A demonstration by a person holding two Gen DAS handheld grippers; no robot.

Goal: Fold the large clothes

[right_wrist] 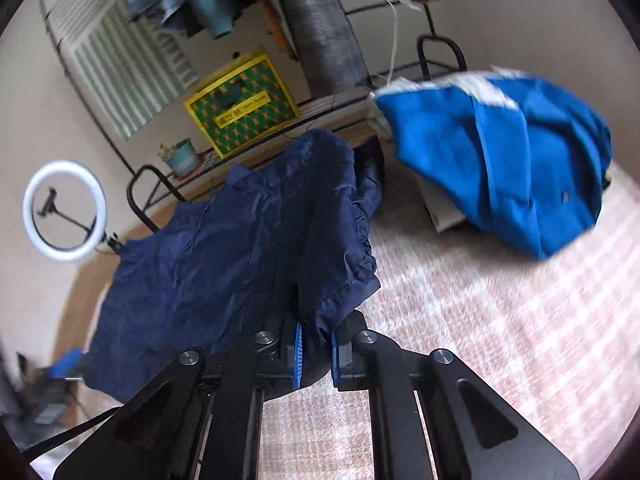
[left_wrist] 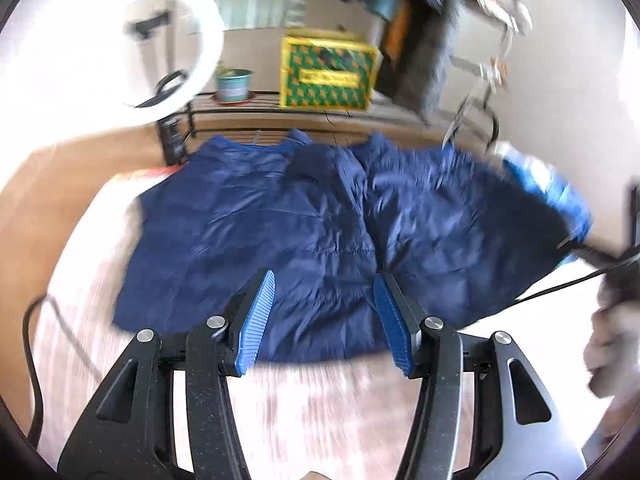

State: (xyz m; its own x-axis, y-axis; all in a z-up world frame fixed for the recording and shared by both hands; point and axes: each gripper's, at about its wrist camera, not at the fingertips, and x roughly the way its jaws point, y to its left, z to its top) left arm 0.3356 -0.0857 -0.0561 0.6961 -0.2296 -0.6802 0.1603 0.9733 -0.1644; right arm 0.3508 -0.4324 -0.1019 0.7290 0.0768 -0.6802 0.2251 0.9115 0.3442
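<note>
Right wrist view: cuff gripped, jacket spread on the bed

Navy jacket (right_wrist: 240, 232) lies flat on the pink checked bedspread (right_wrist: 500, 320), its long axis running toward the metal bed rail (left_wrist: 280, 114). Right gripper (right_wrist: 316, 352) points down at a slant — pads clamped on a cuff. Left gripper (left_wrist: 324, 320) hovers above the hem, jaws apart, gripping nothing.

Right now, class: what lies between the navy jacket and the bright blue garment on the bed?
In the right wrist view, only bare pink checked bedcover separates the navy jacket from the bright blue garment; nothing else lies in that stretch.
</note>
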